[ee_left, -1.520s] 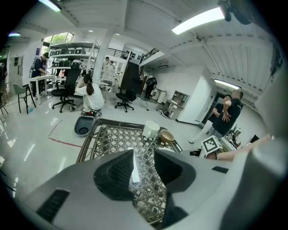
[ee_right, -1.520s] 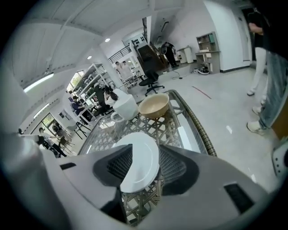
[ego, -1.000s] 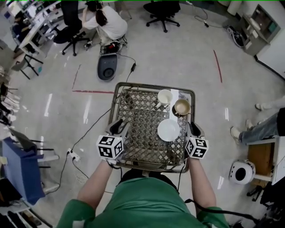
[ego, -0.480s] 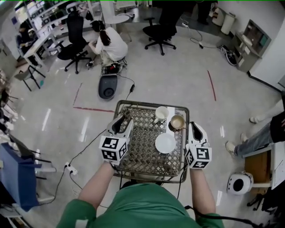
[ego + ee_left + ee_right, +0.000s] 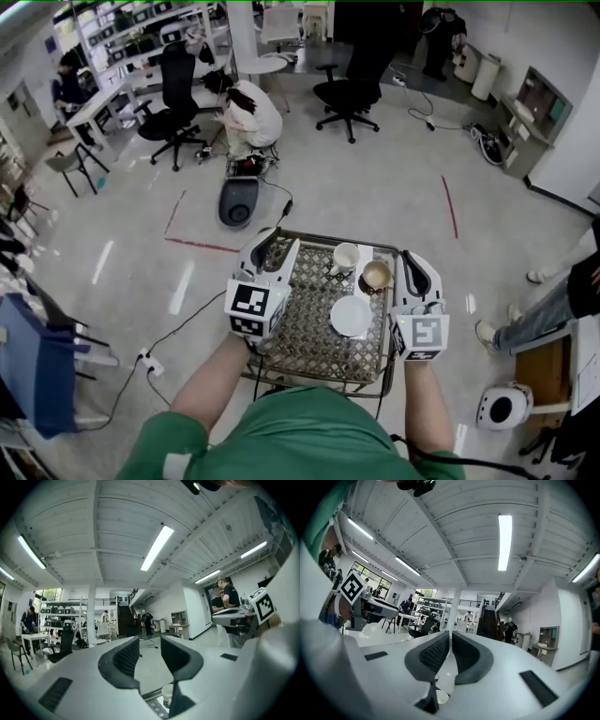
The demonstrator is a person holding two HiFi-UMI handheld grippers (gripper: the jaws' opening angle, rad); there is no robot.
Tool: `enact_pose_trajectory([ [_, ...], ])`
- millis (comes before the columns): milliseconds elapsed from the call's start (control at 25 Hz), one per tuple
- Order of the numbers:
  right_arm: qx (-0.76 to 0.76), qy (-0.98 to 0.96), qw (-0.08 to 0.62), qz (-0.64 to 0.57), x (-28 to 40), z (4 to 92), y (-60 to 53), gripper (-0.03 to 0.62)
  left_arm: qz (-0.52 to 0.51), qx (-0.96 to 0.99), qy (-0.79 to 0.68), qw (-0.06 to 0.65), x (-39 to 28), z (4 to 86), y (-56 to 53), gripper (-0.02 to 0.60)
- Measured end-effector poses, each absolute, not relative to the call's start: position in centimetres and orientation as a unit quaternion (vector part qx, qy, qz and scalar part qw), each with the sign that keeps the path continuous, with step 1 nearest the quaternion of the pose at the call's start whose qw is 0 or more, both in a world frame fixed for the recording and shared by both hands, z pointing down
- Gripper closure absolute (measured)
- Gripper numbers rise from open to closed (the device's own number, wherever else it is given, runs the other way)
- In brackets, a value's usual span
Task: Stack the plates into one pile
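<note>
Both grippers are riding higher than a second ago, lifted off the flanks of the wire-mesh metal cart (image 5: 305, 328) and pointing out level across the room, while the dishes are lying just where they were. The left gripper (image 5: 272, 246) is holding its jaws apart with nothing between them. The right gripper (image 5: 411, 261) has just been closing its jaws, and they are now standing almost together, also on nothing.

The round white ceramic plate (image 5: 351, 316) is resting flat on the mesh, below and between the two grippers and nearer the right one. Farther out, ahead of the right gripper's tips and lower, a brown glazed bowl (image 5: 377, 275) is sitting. A white cup (image 5: 346, 256) is standing just beside it on the side toward the left gripper. Only this one plate is plainly showing; whether another is lying under the bowl I cannot tell.

No plate is in hand yet, so I am reading the step as the approach. To do it well, a gripper should be tipping down toward the white plate. If it is the right one, its jaws should be spreading again before it arrives. Taking the rim on the side facing the person should be keeping the jaws away from the cup and bowl. The open mesh is probably leaving room for a lower jaw to slip under the rim. A level lift should be keeping the plate from sliding out of the pads.
</note>
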State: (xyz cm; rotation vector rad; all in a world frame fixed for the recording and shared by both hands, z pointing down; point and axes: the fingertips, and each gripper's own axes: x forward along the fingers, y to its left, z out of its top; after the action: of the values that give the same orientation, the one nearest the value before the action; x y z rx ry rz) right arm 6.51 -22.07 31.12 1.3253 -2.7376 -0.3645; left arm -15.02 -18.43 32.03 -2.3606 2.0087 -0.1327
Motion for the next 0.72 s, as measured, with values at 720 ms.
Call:
enact_pose_trajectory([
  [720, 0.420, -0.897, 0.003, -0.138, 8.7, 29.2, -22.8, 0.556, -0.100, -0.765, 0.630, 0.086, -8.7, 29.9, -19.6, 0.428],
])
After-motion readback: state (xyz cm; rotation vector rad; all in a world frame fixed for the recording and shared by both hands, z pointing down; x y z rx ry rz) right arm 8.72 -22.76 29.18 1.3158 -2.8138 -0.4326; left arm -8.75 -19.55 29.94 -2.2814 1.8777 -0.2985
